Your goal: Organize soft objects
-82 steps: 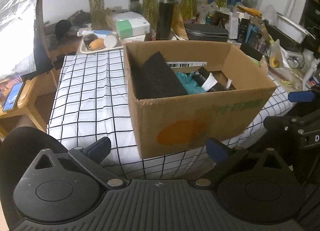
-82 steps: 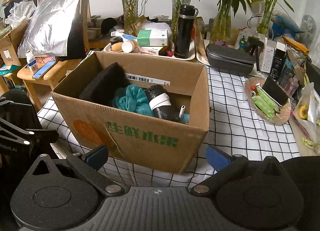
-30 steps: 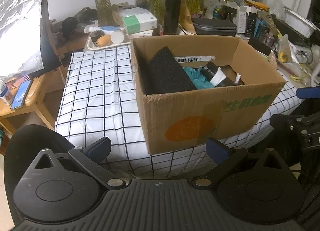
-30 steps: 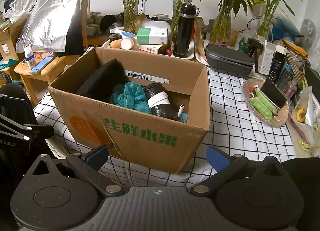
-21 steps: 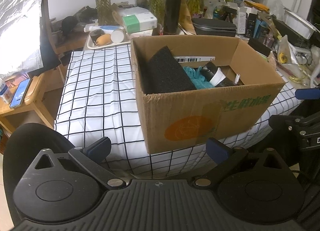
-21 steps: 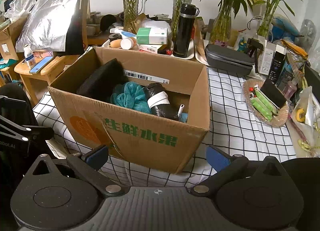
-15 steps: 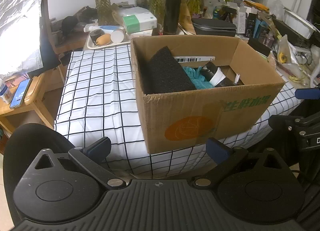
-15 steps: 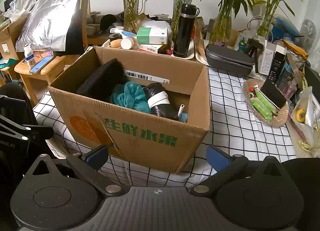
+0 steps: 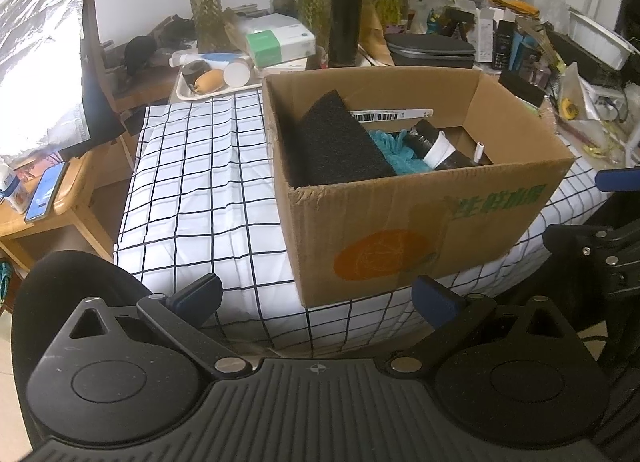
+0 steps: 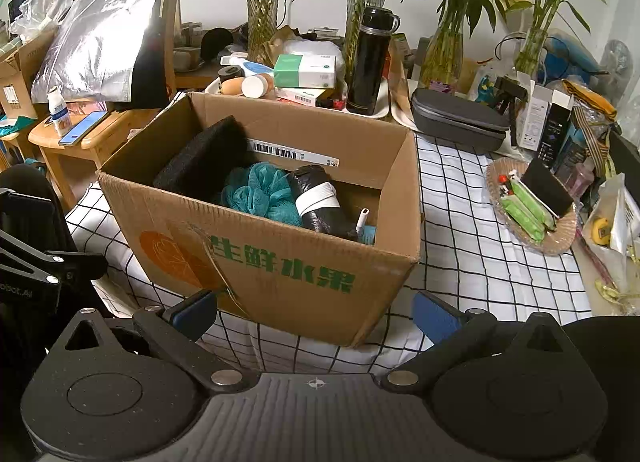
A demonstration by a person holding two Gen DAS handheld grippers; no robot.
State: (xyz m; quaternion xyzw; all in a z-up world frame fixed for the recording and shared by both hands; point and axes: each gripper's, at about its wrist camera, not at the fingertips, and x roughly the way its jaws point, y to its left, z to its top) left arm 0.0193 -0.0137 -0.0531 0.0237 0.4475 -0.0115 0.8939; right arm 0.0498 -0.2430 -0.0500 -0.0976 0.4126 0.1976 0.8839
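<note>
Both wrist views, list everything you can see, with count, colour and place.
cardboard box: one, brown, on the checked cloth
foam block: one, black, leaning in the box's left end
bath pouf: one, teal, middle of box
bag roll: one, black with white band, right of the pouf
checked cloth: one, white with black lines, covering the table
flask: one, black, behind box
tissue box: one, green and white, behind box
case: one, grey, behind box to the right
phone: one, blue, wooden side table
left gripper: open, empty
right gripper: open, empty

Left tool (image 9: pixel 316 296) spread wide, empty, right tool (image 10: pixel 314 310) likewise, both level
</note>
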